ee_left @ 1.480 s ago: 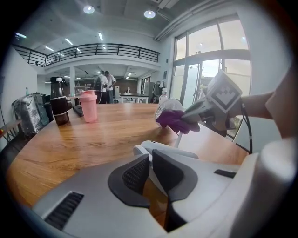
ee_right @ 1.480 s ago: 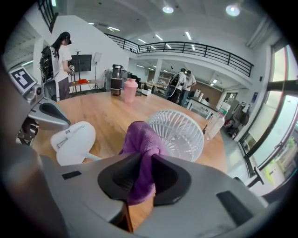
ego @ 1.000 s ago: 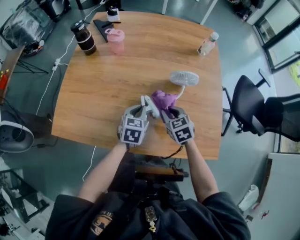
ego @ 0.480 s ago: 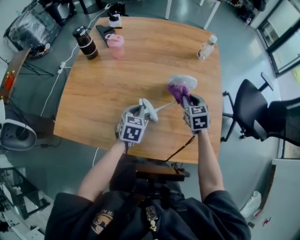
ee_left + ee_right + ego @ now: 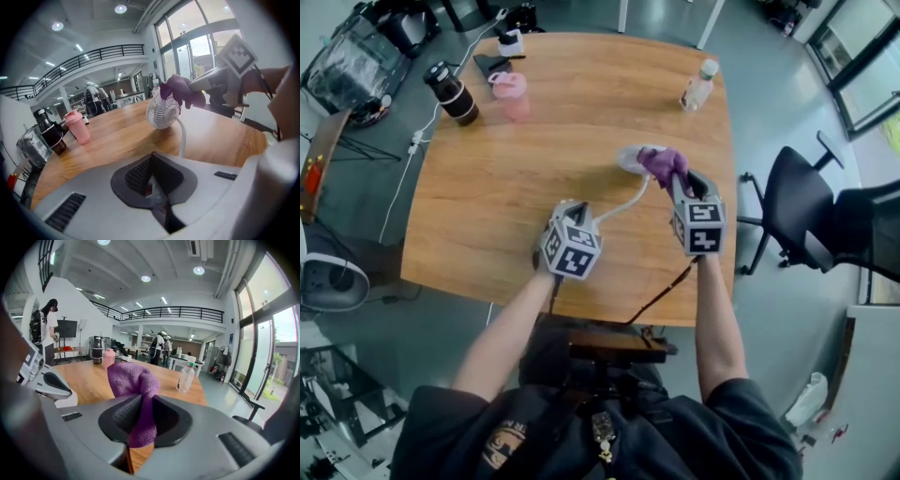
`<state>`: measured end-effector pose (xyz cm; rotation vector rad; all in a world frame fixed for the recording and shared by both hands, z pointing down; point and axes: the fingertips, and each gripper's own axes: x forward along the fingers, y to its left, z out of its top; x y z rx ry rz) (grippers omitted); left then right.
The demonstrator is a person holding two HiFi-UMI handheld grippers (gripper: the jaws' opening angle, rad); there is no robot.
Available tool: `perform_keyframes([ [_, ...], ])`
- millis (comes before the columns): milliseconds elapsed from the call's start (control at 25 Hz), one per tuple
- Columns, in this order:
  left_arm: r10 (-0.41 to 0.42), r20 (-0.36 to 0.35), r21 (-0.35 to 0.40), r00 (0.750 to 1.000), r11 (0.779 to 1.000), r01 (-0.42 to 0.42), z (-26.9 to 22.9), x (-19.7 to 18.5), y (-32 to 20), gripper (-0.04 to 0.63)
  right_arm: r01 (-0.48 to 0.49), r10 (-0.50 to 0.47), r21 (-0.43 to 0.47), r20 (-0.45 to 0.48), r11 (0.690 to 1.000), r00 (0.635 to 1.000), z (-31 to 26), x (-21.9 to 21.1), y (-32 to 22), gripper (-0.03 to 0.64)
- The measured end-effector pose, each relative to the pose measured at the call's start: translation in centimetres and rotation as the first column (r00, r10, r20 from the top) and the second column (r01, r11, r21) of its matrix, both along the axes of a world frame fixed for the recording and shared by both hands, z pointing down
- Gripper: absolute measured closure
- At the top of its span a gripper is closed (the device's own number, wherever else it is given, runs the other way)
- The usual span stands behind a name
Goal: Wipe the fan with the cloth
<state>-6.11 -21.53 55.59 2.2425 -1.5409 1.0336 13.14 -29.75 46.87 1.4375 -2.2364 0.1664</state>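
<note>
A small white fan lies on the wooden table [image 5: 487, 187], its round head [image 5: 630, 156] [image 5: 162, 111] at the centre right. Its bent stem [image 5: 617, 206] [image 5: 182, 138] runs back towards my left gripper [image 5: 577, 216] [image 5: 154, 187]. That gripper is shut with nothing visible between its pads, and it hides the fan's base. My right gripper [image 5: 677, 184] [image 5: 140, 420] is shut on a purple cloth [image 5: 664, 165] [image 5: 133, 380] [image 5: 180, 91]. The bunched cloth rests against the right side of the fan head.
A clear bottle [image 5: 697, 86] [image 5: 186, 377] stands at the far right of the table. A pink shaker [image 5: 510, 94] [image 5: 78, 126] and a dark tumbler [image 5: 452, 94] stand at the far left. A black office chair [image 5: 792, 211] is beside the table's right edge.
My right gripper has carried the purple cloth away from the fan's base and up to the fan head. My left gripper has shifted over the base, which now is hidden.
</note>
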Motion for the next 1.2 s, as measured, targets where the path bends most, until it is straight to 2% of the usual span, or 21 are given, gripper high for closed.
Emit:
perform_keyframes([
  [160,0.001,-0.001,0.0,1.0,1.0,-0.001,0.0,0.1,0.1,0.591,-0.063,0.064,-0.107,0.008,0.992,0.998,4.3,2.2,-1.3,0.541],
  [280,0.001,-0.002,-0.001,1.0,1.0,-0.001,0.0,0.2,0.0,0.591,-0.082,0.085,-0.193,0.01,0.978,0.996,7.8,2.2,-1.0,0.541],
  [440,0.0,-0.01,-0.005,1.0,1.0,0.0,0.0,0.2,0.1,0.591,-0.054,0.057,-0.293,0.003,0.955,0.998,11.5,0.1,-0.3,0.541],
  [560,0.003,-0.012,-0.006,1.0,1.0,-0.003,0.0,0.3,0.1,0.591,-0.039,0.033,-0.323,-0.024,0.946,0.999,12.5,-1.4,-0.5,0.541],
  [680,-0.001,-0.011,-0.005,1.0,1.0,0.001,0.0,0.3,0.0,0.591,-0.052,0.048,-0.302,-0.021,0.952,0.999,11.5,-1.4,-1.0,0.543],
  [880,0.001,0.003,-0.002,1.0,1.0,-0.001,0.1,0.2,-0.1,0.591,-0.075,0.083,-0.193,0.031,0.978,0.996,7.9,-0.3,-1.5,0.543],
  [1040,0.003,-0.003,-0.002,1.0,1.0,-0.003,0.1,0.2,0.0,0.591,-0.019,0.022,-0.115,0.023,0.993,1.0,4.6,-1.7,-1.2,0.543],
  [1200,0.003,-0.013,-0.002,1.0,1.0,-0.003,0.0,0.2,-0.1,0.591,0.077,-0.082,-0.077,-0.058,0.994,0.995,2.9,-5.6,-0.7,0.543],
])
